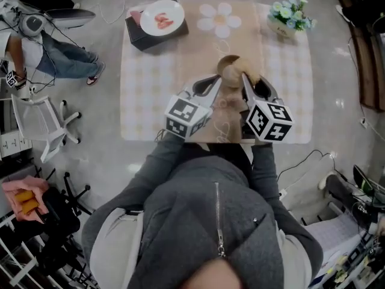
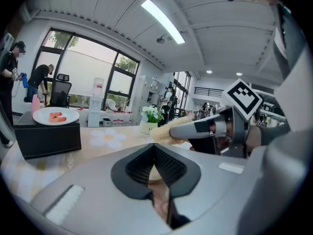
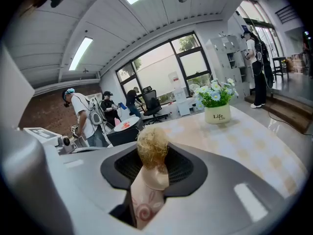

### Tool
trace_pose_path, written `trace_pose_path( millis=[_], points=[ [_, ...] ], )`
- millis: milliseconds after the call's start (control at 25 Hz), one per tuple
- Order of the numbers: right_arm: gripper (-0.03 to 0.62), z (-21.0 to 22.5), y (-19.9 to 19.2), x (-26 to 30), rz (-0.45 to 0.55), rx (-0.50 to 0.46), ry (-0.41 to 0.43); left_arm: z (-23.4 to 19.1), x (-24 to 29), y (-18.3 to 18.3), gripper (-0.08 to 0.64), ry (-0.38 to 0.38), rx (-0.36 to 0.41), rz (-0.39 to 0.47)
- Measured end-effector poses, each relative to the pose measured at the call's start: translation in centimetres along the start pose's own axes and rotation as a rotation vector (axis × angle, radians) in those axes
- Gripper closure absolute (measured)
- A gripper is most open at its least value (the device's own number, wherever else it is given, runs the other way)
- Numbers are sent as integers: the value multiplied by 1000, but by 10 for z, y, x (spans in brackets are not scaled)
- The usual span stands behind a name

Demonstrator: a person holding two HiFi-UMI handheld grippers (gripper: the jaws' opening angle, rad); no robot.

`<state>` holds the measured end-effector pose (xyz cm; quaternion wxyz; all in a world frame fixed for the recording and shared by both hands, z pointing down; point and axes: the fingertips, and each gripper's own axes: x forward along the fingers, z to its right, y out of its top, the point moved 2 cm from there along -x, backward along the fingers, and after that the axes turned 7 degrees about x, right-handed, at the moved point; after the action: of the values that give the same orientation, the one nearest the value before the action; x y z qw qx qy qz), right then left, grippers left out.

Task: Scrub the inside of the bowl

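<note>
The left tongs point(image 2: 155, 156) are shut, their pads pinched on a thin pale edge that the head view shows to be the near left rim of the brown bowl point(image 1: 228, 68). The right tongs point(image 3: 152, 173) are clamped on the pale, pink-swirled handle of a brush point(image 3: 152, 150), whose blond bristle head sticks out beyond the tips. In the head view the bowl sits between the two tongs, over the near middle of the worktop point(image 1: 289, 104). The bristle end is at the bowl's right side, though whether it touches the inside cannot be told. The worktop carries a pale checked cloth with a daisy print point(image 1: 219, 19) at its far middle. On the far left corner a black box point(image 1: 139, 36) carries a white plate point(image 1: 161, 17) with pink food on it. On the far right corner stands a pot of flowers point(image 1: 289, 20). Off the worktop to the left, a person point(image 1: 57, 56) sits on the floor, and a white chair point(image 1: 41, 124) stands nearer.
</note>
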<state>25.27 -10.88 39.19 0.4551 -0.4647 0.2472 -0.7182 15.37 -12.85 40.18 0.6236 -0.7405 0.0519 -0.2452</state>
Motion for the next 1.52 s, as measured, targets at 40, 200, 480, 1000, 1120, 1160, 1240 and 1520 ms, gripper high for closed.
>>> trace_pose_path(
  millis=[40, 200, 480, 1000, 1120, 1160, 1240, 1520],
  points=[
    [466, 1, 3, 1, -4, -2, 18, -1, 3, 0, 551, 13, 5, -4],
    [466, 4, 11, 3, -34, -3, 88, -2, 10, -1, 551, 57, 27, -8],
    [465, 9, 25, -5, -96, -22, 181, 4, 23, 0, 551, 43, 68, 9],
    [463, 35, 23, -2, -141, -30, 161, 12, 58, -9, -40, -156, 190, -72],
    [465, 39, 20, -2, -149, -30, 145, 16, 67, -20, -40, -229, 274, -160],
    [465, 40, 19, -2, -153, -30, 140, 18, 70, -24, -40, -261, 289, -186],
    [465, 41, 18, 0, -158, -31, 136, 19, 76, -33, -40, -316, 311, -232],
    [465, 49, 14, 3, -177, -26, 125, 11, 93, -48, -40, -356, 378, -305]
  ],
)
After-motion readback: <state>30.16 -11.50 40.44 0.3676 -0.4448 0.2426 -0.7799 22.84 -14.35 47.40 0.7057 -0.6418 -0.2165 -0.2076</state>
